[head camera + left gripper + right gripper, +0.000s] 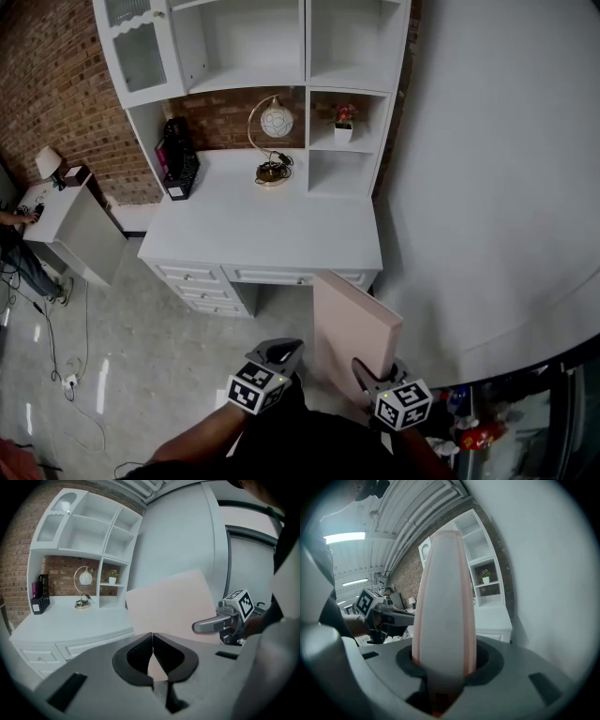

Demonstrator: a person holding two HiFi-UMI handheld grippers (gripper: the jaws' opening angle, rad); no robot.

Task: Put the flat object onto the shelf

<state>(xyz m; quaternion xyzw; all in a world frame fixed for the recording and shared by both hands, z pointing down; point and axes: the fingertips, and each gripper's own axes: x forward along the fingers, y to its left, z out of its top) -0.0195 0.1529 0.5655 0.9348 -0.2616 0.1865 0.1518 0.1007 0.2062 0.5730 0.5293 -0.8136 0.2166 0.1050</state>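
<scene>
The board [352, 323] is pale pink, whitish along its thin edge. The shelf [248, 42] and tabletop [272, 225] are white against a red-brown brick wall [47, 84]. The left gripper [284, 351] and right gripper [367, 373] are grey with black jaws, and their cubes carry black-and-white squares.

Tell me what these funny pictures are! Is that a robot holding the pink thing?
No robot: a person holds a claw tool in each hand. One picture comes from a camera on the person's head; the other two from cameras riding on the claws. The right claw pinches a flat pink board, held on edge. The left claw is closed and empty. Ahead stands a white desk with shelves, holding a round white lamp on a gold hoop, a black rack and a small potted flower.
</scene>
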